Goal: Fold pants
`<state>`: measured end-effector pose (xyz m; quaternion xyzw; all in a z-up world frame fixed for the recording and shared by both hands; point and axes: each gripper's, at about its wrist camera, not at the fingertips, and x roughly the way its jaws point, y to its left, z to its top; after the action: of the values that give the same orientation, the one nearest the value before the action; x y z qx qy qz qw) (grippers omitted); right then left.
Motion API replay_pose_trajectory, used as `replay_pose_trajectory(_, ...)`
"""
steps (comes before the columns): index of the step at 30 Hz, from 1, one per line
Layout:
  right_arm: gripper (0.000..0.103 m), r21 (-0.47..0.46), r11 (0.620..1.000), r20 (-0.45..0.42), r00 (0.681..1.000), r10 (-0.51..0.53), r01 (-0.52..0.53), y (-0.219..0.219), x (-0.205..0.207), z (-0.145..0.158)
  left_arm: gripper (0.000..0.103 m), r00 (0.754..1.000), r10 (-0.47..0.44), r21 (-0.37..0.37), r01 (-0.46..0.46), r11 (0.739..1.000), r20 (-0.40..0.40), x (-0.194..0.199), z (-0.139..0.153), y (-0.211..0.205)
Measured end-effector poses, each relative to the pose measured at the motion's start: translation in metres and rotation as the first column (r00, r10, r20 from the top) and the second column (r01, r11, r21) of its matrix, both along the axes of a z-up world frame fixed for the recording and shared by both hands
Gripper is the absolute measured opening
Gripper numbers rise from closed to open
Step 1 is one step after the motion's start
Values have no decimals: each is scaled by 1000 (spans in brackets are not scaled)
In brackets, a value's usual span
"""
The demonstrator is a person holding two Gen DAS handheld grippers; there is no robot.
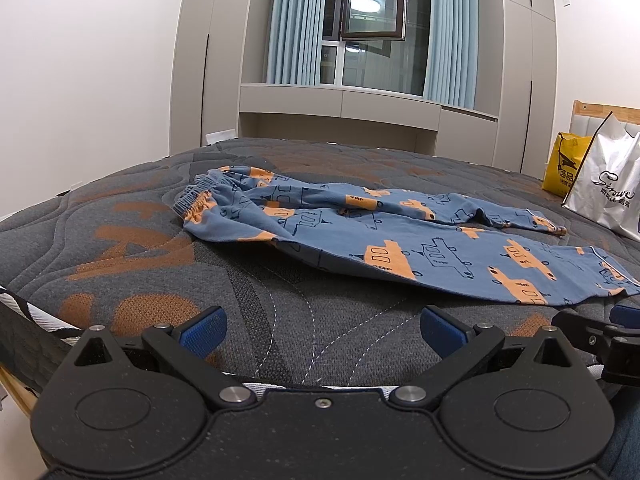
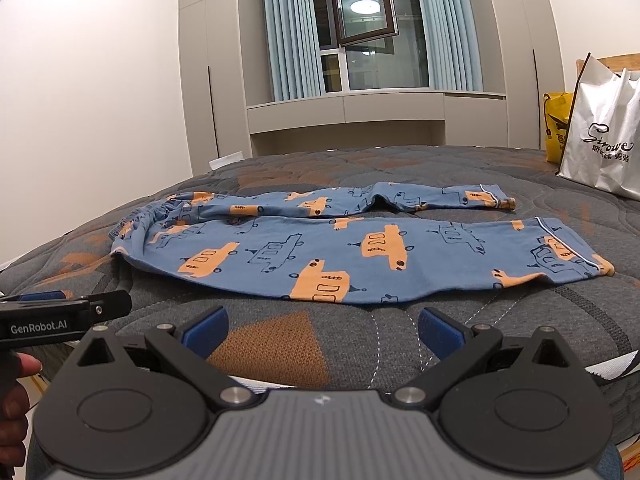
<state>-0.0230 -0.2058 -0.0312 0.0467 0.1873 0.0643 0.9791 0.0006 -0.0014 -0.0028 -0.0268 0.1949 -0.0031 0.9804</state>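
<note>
Blue pants (image 1: 400, 236) (image 2: 320, 248) with orange and outlined car prints lie spread flat on the mattress, waistband at the left, both legs running to the right, the far leg slightly crumpled. My left gripper (image 1: 322, 330) hovers open at the near edge of the bed, in front of the pants, holding nothing. My right gripper (image 2: 322, 330) is also open and empty, just short of the near leg. The right gripper's tip shows at the right edge of the left wrist view, and the left gripper's body sits at the left of the right wrist view.
The grey and orange quilted mattress (image 1: 140, 248) (image 2: 540, 320) fills the foreground. A white shopping bag (image 1: 608, 192) (image 2: 604, 136) and a yellow bag (image 1: 564, 168) (image 2: 556, 124) stand at the far right by the headboard. A hand (image 2: 16, 396) holds the left gripper. Wardrobes, curtains and a window lie beyond.
</note>
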Motion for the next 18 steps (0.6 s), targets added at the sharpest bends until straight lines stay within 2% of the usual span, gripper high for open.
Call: replay_pose_trajectory(18, 103, -4, 1000, -19, 1000, 14, -15, -1, 10, 1, 103, 1000, -17, 1, 17, 1000, -14, 8, 0, -4)
